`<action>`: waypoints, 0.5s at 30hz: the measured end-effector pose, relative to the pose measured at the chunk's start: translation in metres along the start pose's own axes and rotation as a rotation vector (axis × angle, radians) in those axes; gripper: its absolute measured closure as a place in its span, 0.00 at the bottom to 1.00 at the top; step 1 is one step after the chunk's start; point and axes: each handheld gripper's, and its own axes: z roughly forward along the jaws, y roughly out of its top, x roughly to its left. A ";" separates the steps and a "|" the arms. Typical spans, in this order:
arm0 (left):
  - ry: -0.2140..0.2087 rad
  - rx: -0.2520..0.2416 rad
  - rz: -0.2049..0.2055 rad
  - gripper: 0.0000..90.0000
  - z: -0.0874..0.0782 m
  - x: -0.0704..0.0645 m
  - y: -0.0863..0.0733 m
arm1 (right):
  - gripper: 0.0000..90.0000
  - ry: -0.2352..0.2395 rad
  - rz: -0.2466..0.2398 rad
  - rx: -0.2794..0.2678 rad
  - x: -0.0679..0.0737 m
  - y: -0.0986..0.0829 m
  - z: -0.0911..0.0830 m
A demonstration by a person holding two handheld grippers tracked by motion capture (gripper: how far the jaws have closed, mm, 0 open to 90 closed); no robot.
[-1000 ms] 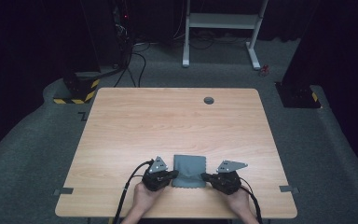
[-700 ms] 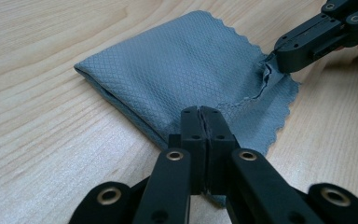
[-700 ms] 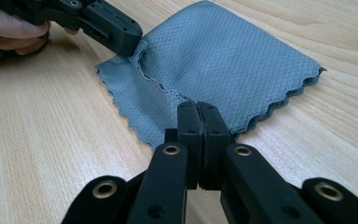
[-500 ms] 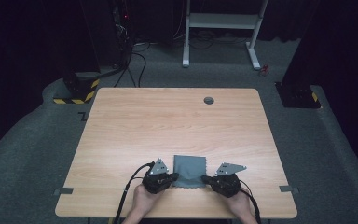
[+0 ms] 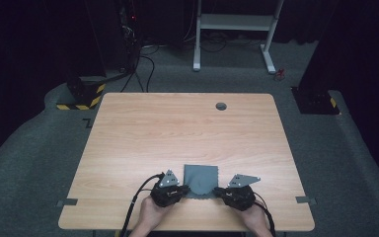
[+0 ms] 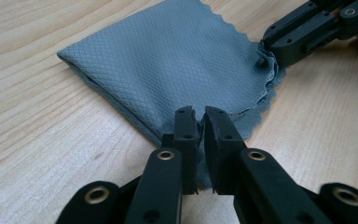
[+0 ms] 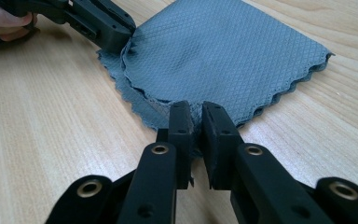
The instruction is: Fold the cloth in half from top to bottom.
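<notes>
A folded grey cloth (image 5: 201, 178) with zigzag edges lies flat near the table's front edge. My left gripper (image 5: 181, 190) is shut on its near left corner, and my right gripper (image 5: 220, 191) is shut on its near right corner. In the left gripper view the jaws of the left gripper (image 6: 199, 122) pinch the cloth (image 6: 177, 65), and the right gripper (image 6: 303, 35) grips the far corner. In the right gripper view the right gripper (image 7: 195, 117) bites the cloth's (image 7: 223, 56) corner, where the layers bunch a little. The left gripper (image 7: 98, 21) holds the opposite corner.
The wooden table (image 5: 177, 133) has a round cable hole (image 5: 221, 106) near its far edge and tape strips (image 5: 67, 202) at its front corners. Behind it stand a white desk frame (image 5: 237, 22), black cables and a yellow-black striped base (image 5: 79, 101).
</notes>
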 end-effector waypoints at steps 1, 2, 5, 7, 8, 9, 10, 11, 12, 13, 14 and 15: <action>-0.003 -0.004 0.004 0.92 -0.002 -0.001 0.000 | 0.91 -0.002 -0.006 -0.008 0.001 0.000 -0.001; -0.007 -0.008 0.005 0.90 -0.004 -0.001 0.000 | 0.90 -0.003 -0.011 -0.017 0.002 0.000 -0.004; -0.032 -0.036 0.018 0.85 -0.011 -0.002 0.001 | 0.90 -0.002 -0.006 -0.036 0.002 0.001 -0.010; -0.031 -0.047 0.018 0.84 -0.013 -0.003 0.003 | 0.91 0.002 0.004 -0.050 0.002 0.003 -0.013; -0.029 -0.048 0.022 0.84 -0.014 -0.003 0.004 | 0.91 0.003 0.006 -0.058 0.002 0.004 -0.014; -0.022 -0.051 0.022 0.84 -0.014 -0.002 0.007 | 0.92 0.001 0.003 -0.061 0.001 0.005 -0.014; -0.016 -0.052 0.021 0.83 -0.013 -0.001 0.009 | 0.93 -0.004 0.002 -0.068 0.002 0.008 -0.015; -0.014 -0.051 0.015 0.83 -0.012 0.000 0.009 | 0.94 -0.006 0.002 -0.068 0.002 0.009 -0.014; -0.004 -0.049 0.013 0.83 -0.010 0.001 0.012 | 0.94 -0.008 0.002 -0.067 0.002 0.010 -0.014; 0.002 -0.047 0.012 0.83 -0.009 0.002 0.013 | 0.94 -0.013 0.007 -0.063 0.002 0.012 -0.011; 0.010 -0.042 0.012 0.83 -0.007 0.004 0.015 | 0.95 -0.015 0.005 -0.061 0.001 0.013 -0.010; 0.017 -0.037 0.015 0.82 -0.005 0.005 0.016 | 0.95 -0.018 0.008 -0.057 0.001 0.015 -0.007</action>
